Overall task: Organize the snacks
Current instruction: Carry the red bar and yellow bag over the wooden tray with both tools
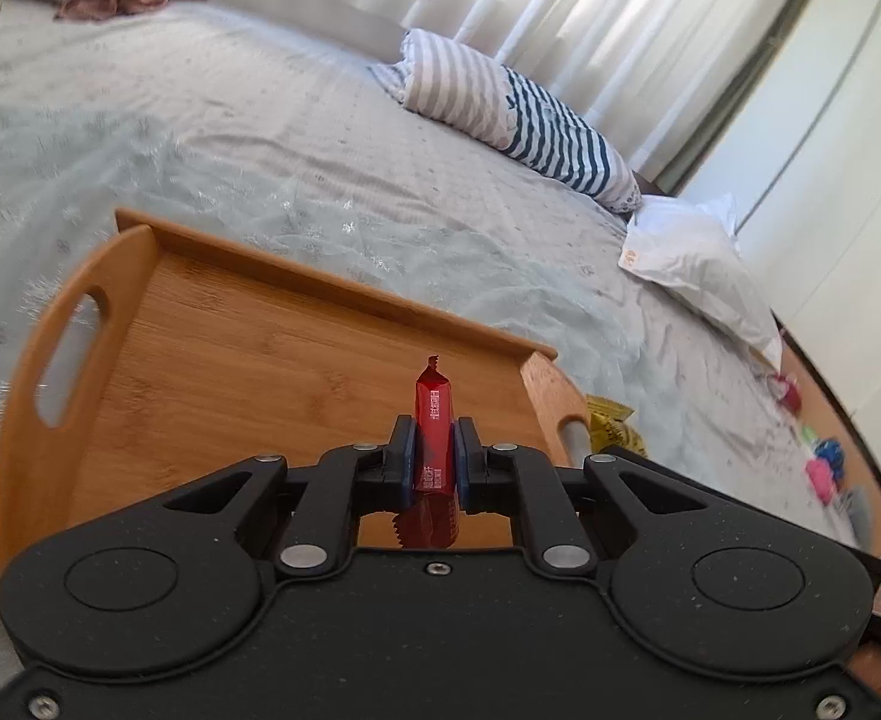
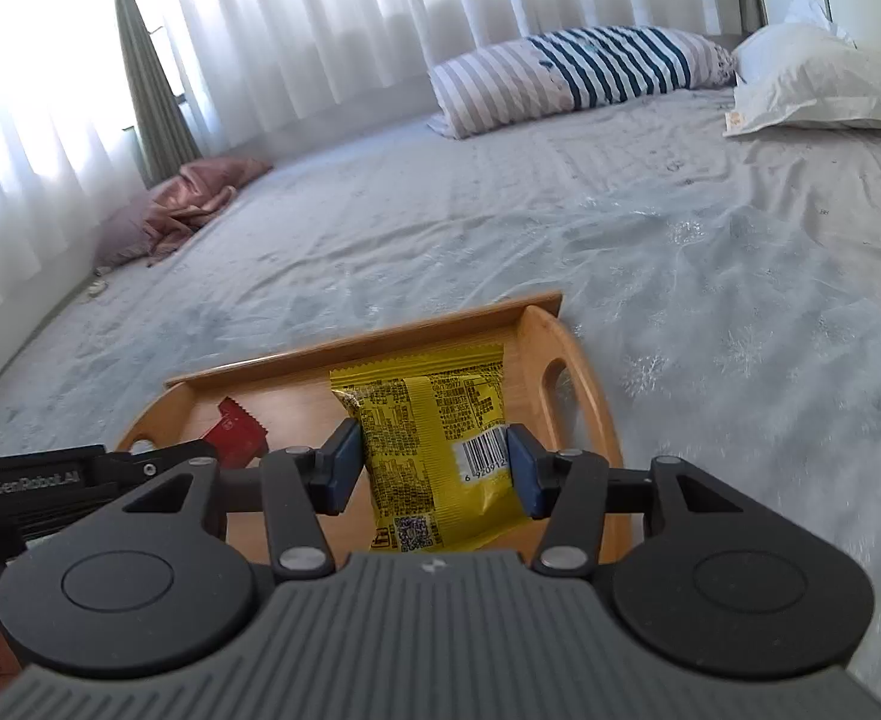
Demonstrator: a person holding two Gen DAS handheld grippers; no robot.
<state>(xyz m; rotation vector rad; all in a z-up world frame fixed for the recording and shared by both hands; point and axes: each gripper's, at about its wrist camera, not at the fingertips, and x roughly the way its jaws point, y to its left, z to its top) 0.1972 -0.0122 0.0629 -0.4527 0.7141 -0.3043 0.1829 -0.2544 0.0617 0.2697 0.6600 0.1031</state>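
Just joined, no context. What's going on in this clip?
A person is sorting snacks on a bed, a handheld gripper in each hand. The left gripper is shut on a slim red snack packet, the right gripper on a yellow snack bag; its fingers press the bag's sides. Both are held over an otherwise empty wooden tray lying on the bedspread. Neither snack is set down yet.

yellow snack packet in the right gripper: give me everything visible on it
The yellow snack packet is a glossy plastic pouch, seen from its back: dense dark print, a white barcode patch, a QR code near the lower edge, a crimped seal along the far end. It looks sealed and slightly puffed. The right gripper has it clamped, one blue pad on each side edge, holding it over the wooden tray. Whether it touches the tray floor cannot be told. In the left wrist view only a corner shows beyond the tray's handle end.
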